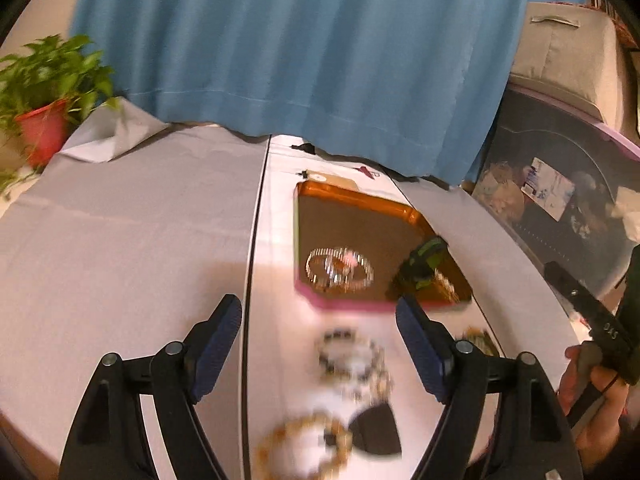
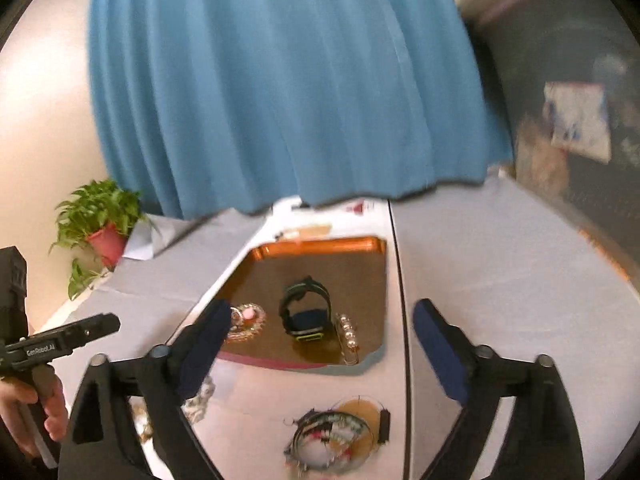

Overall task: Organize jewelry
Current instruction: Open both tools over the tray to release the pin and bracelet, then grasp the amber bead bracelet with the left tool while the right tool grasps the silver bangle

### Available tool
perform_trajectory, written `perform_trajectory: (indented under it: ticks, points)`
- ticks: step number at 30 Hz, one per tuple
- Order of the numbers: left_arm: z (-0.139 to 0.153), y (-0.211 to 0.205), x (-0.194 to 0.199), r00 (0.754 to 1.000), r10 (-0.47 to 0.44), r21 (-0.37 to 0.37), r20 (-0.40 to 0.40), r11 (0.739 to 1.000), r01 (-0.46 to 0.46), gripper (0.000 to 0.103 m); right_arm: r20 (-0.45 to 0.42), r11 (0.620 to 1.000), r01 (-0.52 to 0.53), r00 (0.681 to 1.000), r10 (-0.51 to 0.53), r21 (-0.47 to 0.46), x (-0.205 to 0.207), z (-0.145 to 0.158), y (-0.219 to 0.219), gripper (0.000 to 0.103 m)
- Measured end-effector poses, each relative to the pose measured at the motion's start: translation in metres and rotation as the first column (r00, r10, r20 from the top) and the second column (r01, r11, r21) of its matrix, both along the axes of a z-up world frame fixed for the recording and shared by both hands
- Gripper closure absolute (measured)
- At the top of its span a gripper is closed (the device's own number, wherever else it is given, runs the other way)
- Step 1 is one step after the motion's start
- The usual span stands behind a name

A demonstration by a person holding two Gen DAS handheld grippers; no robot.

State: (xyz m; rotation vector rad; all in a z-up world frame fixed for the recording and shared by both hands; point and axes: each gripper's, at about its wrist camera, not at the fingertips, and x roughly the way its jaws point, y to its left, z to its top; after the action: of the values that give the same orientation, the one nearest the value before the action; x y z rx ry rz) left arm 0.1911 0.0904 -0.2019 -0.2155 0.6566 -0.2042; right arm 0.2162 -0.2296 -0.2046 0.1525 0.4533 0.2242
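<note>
1. While both grippers are hovering over the white table (image 1: pixel 120 240), the left gripper (image 1: pixel 319 344) is gaping wide, empty, above blurred beaded bracelets (image 1: pixel 352 356).
2. The right gripper (image 2: pixel 322 344) is spreading open, empty, before the orange tray (image 2: pixel 320 245).
3. A watch (image 2: pixel 306 312) and a silver bracelet (image 1: pixel 339 270) are lying in that tray.

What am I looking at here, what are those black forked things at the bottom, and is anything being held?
No robot here: a person holds a two-finger gripper in each hand, each with a fisheye camera looking along its fingers. One picture is from the left gripper, the other from the right gripper. The black forks with blue pads are those fingers; both are spread open and hold nothing.

On the white-covered table sits an orange tray holding a black and green watch, a sparkly bracelet and a pearl clip. Outside the tray, nearer the cameras, lie a dark and white beaded bracelet, an amber beaded bracelet and a multicoloured bracelet. A blue curtain and a potted plant stand behind.
</note>
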Motion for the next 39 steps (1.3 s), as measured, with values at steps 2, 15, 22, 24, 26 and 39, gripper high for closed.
perform_trajectory:
  ticks: [2, 15, 22, 24, 26, 39]
  points:
    - [-0.011, -0.002, -0.015, 0.999, -0.007, 0.035, -0.05, 0.999, 0.009, 0.027, 0.017, 1.0, -0.019, 1.0, 0.019, 0.011, -0.02, -0.004, -0.002, 0.001]
    - [-0.038, -0.01, -0.057, 0.983, 0.01, 0.172, -0.182, 0.985, 0.021, 0.026, -0.166, 0.978, -0.153, 0.978, 0.129, -0.141, -0.088, -0.05, 0.006, 0.001]
    - [-0.06, -0.015, -0.039, 0.965, 0.029, 0.235, -0.26, 0.971, 0.034, 0.026, -0.26, 0.976, -0.171, 0.957, 0.132, -0.136, -0.075, -0.071, 0.007, 0.001]
    - [-0.063, -0.016, -0.035, 0.962, 0.024, 0.237, -0.272, 0.97, 0.042, 0.026, -0.255, 0.978, -0.197, 0.951, 0.174, -0.067, -0.067, -0.069, 0.006, 0.001]
    - [-0.067, -0.018, -0.032, 0.959, 0.02, 0.238, -0.283, 0.97, 0.05, 0.026, -0.219, 0.979, -0.179, 0.963, 0.154, -0.098, -0.064, -0.066, 0.01, 0.0]
    - [-0.065, -0.045, -0.013, 0.96, -0.125, 0.224, -0.251, 0.957, 0.184, 0.084, -0.292, 0.984, -0.135, 0.952, 0.095, -0.119, -0.011, -0.076, -0.004, 0.037]
